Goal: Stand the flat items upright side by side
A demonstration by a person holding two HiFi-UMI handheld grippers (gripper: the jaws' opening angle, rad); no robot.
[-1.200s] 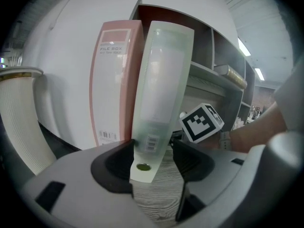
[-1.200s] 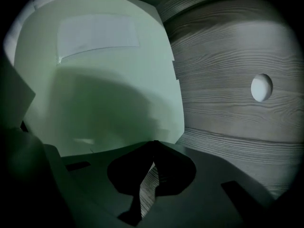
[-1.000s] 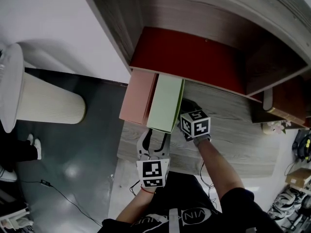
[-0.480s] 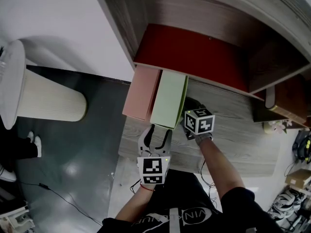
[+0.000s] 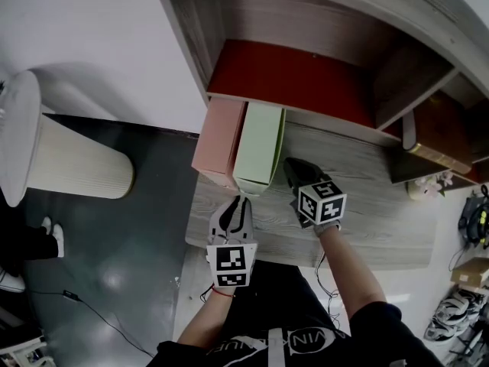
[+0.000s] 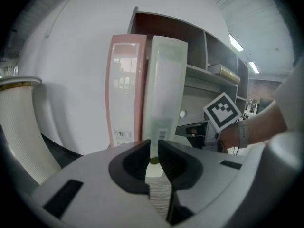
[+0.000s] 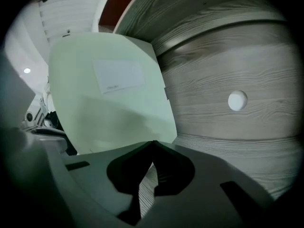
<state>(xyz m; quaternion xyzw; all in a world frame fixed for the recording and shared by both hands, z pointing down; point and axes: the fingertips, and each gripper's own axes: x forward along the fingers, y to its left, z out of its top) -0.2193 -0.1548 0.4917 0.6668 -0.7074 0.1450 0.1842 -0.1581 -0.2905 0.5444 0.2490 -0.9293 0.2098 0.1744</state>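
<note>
Two flat binders stand upright side by side at the desk's left end: a pink binder (image 5: 219, 142) (image 6: 126, 89) and, to its right, a pale green binder (image 5: 260, 145) (image 6: 164, 89) (image 7: 109, 94). My left gripper (image 5: 241, 199) (image 6: 154, 148) is at the green binder's near bottom edge. Its jaws are closing, and a thin pale edge of that binder fills the narrow gap between them. My right gripper (image 5: 290, 164) (image 7: 153, 144) is shut with nothing in it, its tip right beside the green binder's right face.
The wooden desk (image 5: 367, 205) carries a shelf unit with a red back panel (image 5: 298, 82). Books (image 5: 435, 140) lie in the right compartment. A white ribbed cylinder (image 5: 69, 159) stands on the dark floor at left. A white round cap (image 7: 237, 99) sits in the wood.
My left gripper's jaws have narrowed from wide apart to almost together at the green binder's near edge. The right gripper has drawn slightly right of the binder.
</note>
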